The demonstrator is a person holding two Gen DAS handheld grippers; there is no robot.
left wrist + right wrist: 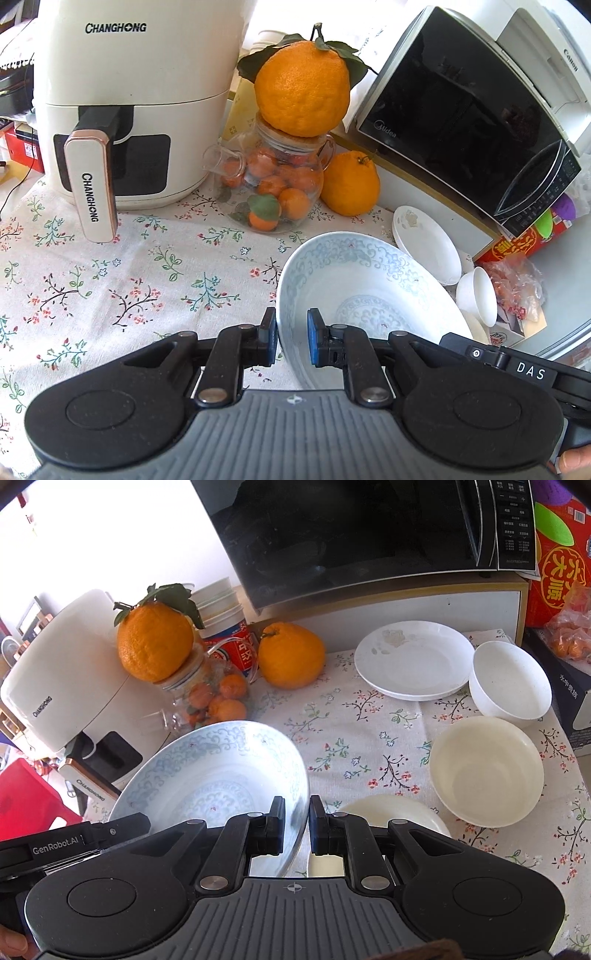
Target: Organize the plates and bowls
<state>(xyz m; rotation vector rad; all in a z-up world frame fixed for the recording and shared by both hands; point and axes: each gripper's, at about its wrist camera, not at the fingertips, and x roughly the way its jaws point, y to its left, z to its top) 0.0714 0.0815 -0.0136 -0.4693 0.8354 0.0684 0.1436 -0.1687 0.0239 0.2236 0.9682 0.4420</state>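
Blue-patterned bowl [221, 771] tilts, apparently clamped between both tools [291, 332] [297, 825].

The left gripper [291, 338] straddles the left rim of the bowl [365, 291], one blue pad [314, 341] inside the wall and the other finger outside, both pressed to the wall. The right gripper [297, 821] clamps the opposite rim of the bowl the same way, its fingers close together with the wall pinched between them. Both point forward and slightly down at the bowl (which sits tilted between them). A bit of the person's hand [11, 943] shows behind the left gripper's body.
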